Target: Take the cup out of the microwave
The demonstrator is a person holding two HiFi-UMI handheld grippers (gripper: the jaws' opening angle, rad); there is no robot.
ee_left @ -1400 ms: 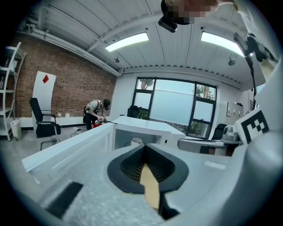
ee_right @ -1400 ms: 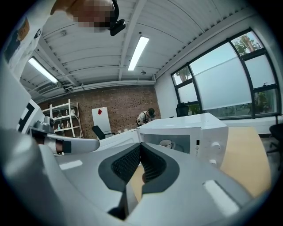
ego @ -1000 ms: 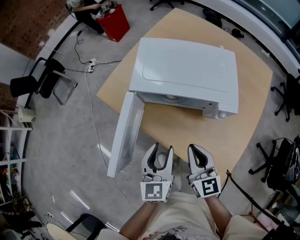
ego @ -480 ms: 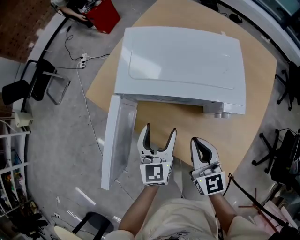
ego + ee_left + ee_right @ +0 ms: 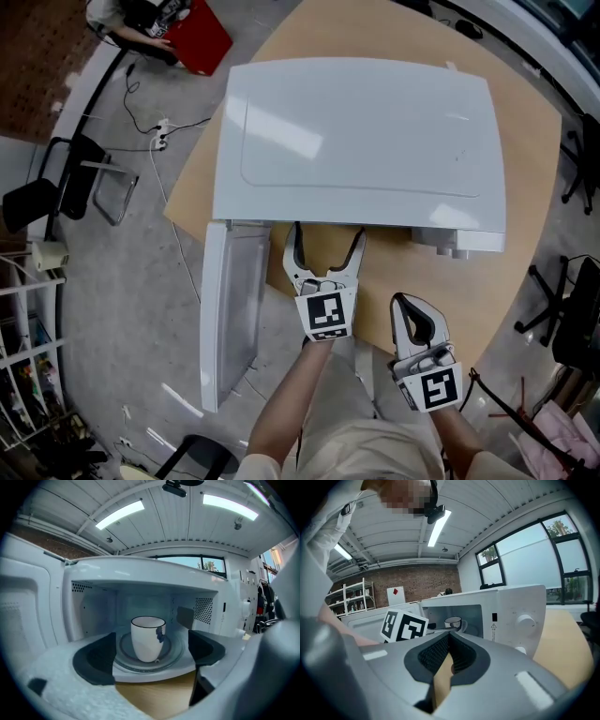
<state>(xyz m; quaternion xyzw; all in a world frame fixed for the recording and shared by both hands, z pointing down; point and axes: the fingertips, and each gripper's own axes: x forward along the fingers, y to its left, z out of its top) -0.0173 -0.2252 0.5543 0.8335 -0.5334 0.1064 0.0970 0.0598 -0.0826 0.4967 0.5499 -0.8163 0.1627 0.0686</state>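
A white cup (image 5: 147,638) with a dark rim and a blue mark stands upright on the glass turntable (image 5: 171,654) inside the white microwave (image 5: 356,131). The microwave's door (image 5: 230,309) hangs open to the left. My left gripper (image 5: 327,234) is at the mouth of the cavity, its jaws opening wide; the cup stands beyond the dark pads (image 5: 95,658), which do not touch it. My right gripper (image 5: 413,305) hangs back near the table's front edge, shut and empty. In the right gripper view the cup (image 5: 453,622) shows small through the opening, beside the left gripper's marker cube (image 5: 404,626).
The microwave sits on a light wooden table (image 5: 511,281), with its knobs (image 5: 448,246) at the front right. On the floor to the left are a red box (image 5: 199,36), black chairs (image 5: 52,183) and a white cable (image 5: 178,234). Another chair (image 5: 562,319) is at the right.
My left gripper has moved forward from my body to the microwave's opening, and its jaws have spread wide. The right gripper shifted only a little.
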